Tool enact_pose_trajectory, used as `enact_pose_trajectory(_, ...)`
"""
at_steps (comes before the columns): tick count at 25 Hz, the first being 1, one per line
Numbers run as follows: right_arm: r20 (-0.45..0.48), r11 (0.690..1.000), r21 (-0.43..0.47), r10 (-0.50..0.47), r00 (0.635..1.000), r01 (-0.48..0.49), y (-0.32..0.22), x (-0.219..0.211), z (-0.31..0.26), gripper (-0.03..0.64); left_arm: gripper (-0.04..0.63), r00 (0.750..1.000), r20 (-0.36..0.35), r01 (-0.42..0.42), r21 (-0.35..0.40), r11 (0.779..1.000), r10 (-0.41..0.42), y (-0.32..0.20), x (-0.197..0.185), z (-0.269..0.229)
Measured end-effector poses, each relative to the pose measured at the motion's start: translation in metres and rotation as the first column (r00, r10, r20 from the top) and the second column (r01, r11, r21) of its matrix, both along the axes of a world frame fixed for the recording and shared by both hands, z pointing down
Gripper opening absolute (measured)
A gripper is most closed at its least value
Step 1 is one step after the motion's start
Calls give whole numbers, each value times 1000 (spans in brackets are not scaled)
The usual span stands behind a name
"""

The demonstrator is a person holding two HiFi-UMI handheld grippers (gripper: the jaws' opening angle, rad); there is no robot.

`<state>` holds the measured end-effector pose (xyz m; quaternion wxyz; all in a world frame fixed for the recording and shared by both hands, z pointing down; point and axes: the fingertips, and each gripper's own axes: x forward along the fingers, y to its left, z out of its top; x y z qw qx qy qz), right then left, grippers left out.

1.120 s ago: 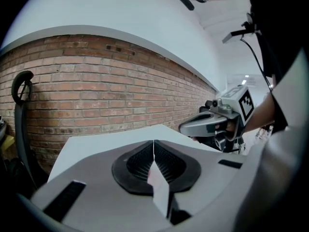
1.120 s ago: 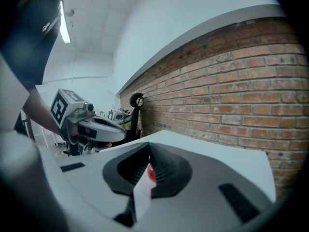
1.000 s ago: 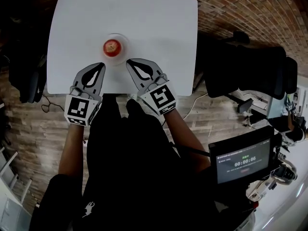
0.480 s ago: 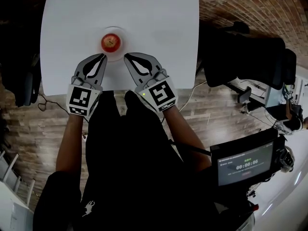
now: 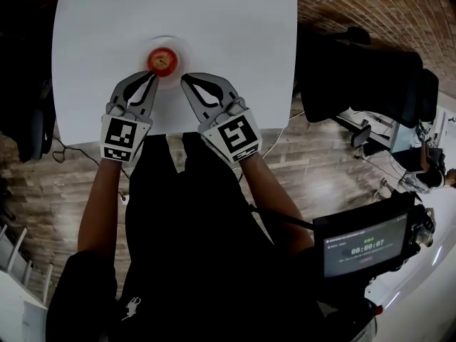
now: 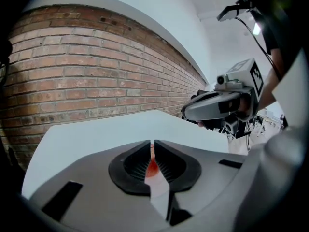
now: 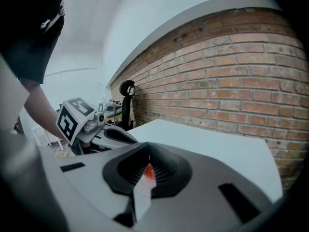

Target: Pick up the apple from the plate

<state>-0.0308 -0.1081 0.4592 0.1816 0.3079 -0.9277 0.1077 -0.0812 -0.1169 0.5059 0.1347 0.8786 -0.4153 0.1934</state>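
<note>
Sitting on the plate [image 5: 184,54], the apple [image 5: 162,60] lay just ahead of the left gripper [image 5: 147,77] and right gripper [image 5: 187,79], both with jaws pressed together and empty. Judged firm, smooth, light; grip across its widest middle.

One apple [image 5: 162,60] is showing, just the one, and one plate [image 5: 179,48] is lying under it. One white desk [image 5: 228,20] is carrying the pair. Two grippers are coming up in the head view, the left gripper [image 5: 149,76] and the right gripper [image 5: 184,80], and each is wearing a marker cube: left cube [image 5: 122,138], right cube [image 5: 237,135], two in all. One screen [image 5: 363,246] is glowing at lower right. One person [image 5: 192,248] is standing in shot.
</note>
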Motion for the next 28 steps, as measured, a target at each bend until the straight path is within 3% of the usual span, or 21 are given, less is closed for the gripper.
enact_pose_trajectory(15,-19,999,-28,22,1000,-23,3,7,7,5,204,998,54,-12,-29,1000,14,-3,1,24)
enact_pose_trajectory(28,-28,999,-33,17,999,-17,3,5,8,5,286,996,88,-20,-47,999,24,-6,-1,38)
